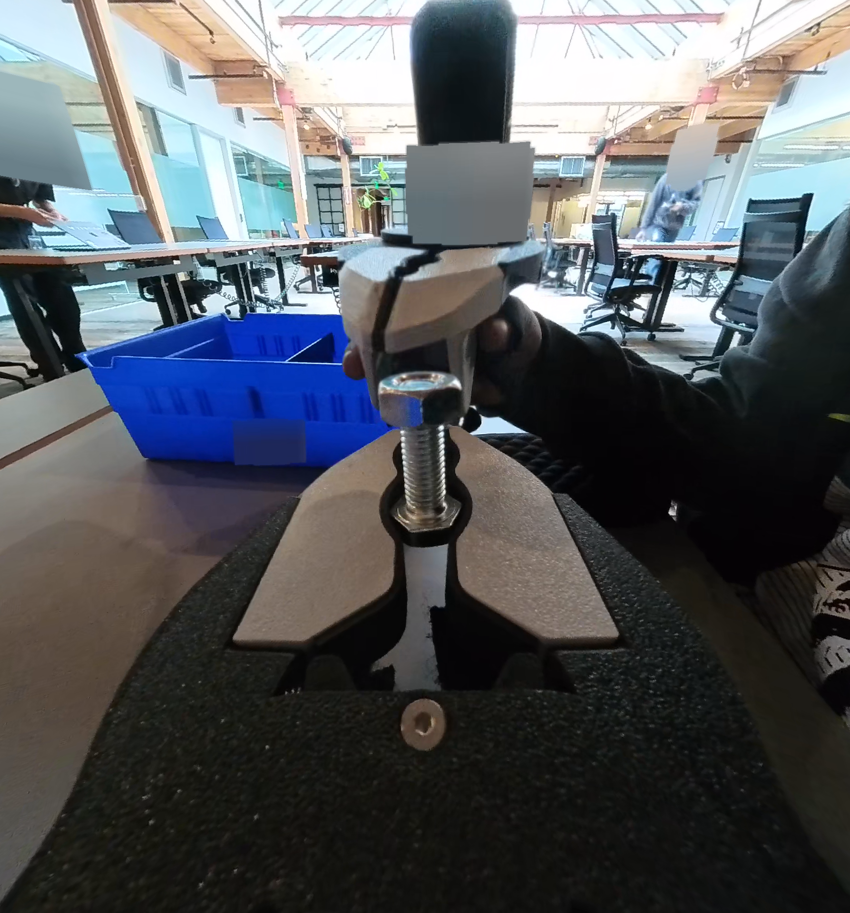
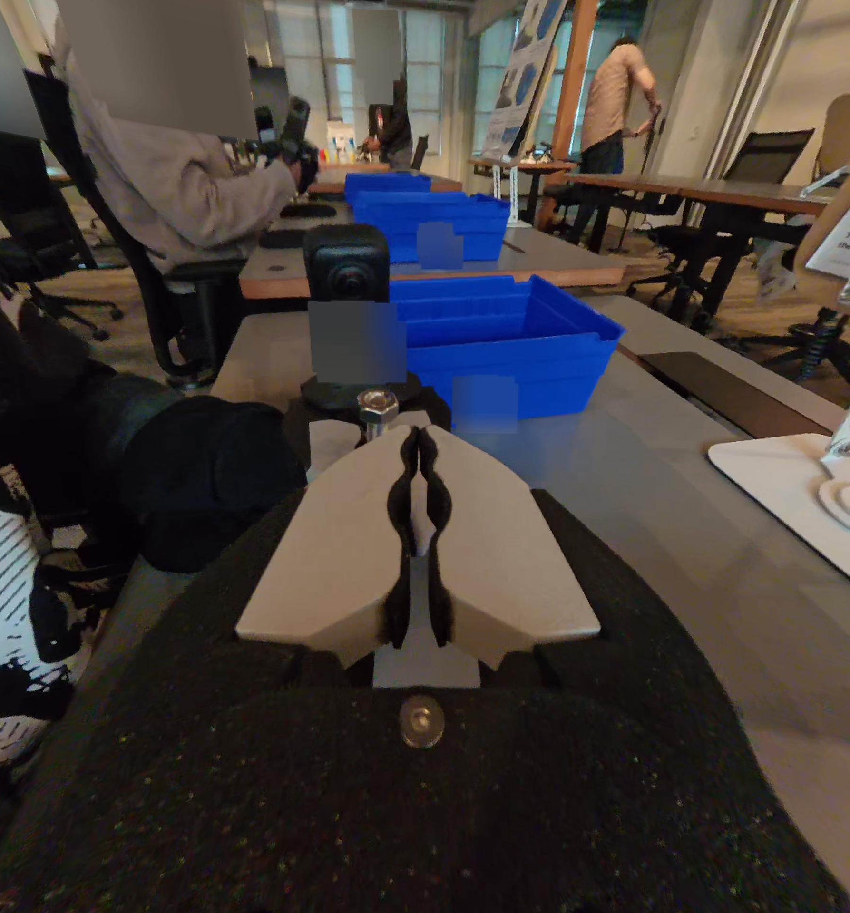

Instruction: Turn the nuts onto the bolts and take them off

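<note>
In the left wrist view my left gripper (image 1: pixel 425 444) is shut on a silver hex nut (image 1: pixel 425 516), which sits in the round notch between its grey fingers. The threaded bolt (image 1: pixel 422 464) stands upright out of the nut, with its hex head (image 1: pixel 420 401) on top. My right gripper (image 1: pixel 413 316) comes in from beyond, held by a black-gloved hand (image 1: pixel 511 346), its tips just behind the bolt head. In the right wrist view my right gripper (image 2: pixel 419 435) is shut with nothing seen between its fingers. The bolt head (image 2: pixel 378 406) shows just past its tips, slightly left.
A blue divided bin (image 1: pixel 225 390) stands on the grey table behind the bolt; it also shows in the right wrist view (image 2: pixel 507 365), with more blue bins (image 2: pixel 427 217) farther back. A white lamp base (image 2: pixel 783 484) lies at the right. People and office chairs are around.
</note>
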Demonstrator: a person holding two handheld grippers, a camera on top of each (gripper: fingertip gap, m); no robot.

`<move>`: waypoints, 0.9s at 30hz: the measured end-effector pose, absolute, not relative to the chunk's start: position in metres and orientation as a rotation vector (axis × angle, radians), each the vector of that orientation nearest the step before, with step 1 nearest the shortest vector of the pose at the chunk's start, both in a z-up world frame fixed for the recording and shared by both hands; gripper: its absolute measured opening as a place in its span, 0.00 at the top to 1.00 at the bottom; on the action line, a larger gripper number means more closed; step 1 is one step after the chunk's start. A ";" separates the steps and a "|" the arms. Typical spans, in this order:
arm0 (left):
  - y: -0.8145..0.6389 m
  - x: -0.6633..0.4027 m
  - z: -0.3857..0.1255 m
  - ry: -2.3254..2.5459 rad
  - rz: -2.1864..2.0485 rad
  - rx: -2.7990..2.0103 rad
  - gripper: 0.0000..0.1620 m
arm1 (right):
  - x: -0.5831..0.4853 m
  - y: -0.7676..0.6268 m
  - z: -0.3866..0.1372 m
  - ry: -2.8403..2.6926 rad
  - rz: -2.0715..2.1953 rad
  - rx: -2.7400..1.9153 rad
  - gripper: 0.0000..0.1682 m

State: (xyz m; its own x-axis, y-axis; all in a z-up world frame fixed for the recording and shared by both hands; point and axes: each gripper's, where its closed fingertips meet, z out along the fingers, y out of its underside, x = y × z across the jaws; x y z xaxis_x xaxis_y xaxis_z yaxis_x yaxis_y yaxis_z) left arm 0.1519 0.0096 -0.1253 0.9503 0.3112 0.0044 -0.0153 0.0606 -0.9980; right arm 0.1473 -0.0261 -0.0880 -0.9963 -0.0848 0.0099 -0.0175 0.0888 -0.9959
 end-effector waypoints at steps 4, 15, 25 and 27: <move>0.010 0.152 -0.127 -0.244 0.252 -1.501 0.92 | 0.160 -0.038 -0.091 2.272 -2.032 -0.167 0.86; 0.013 0.153 -0.130 -0.236 0.248 -1.524 0.92 | 0.163 -0.050 -0.095 2.324 -1.993 -0.181 0.83; 0.010 0.152 -0.128 -0.250 0.247 -1.509 0.93 | 0.156 -0.033 -0.086 2.254 -2.073 -0.160 0.88; 0.010 0.152 -0.129 -0.251 0.247 -1.517 0.92 | 0.162 -0.040 -0.091 2.283 -2.029 -0.192 0.81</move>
State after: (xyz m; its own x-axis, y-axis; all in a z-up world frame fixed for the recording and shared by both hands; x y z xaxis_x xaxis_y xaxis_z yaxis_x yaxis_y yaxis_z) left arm 0.1517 0.0105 -0.1290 0.9495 0.3138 0.0090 -0.0035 0.0395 -0.9992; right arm 0.1616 -0.0402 -0.0910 -0.9888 -0.1474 0.0227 -0.0399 0.1147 -0.9926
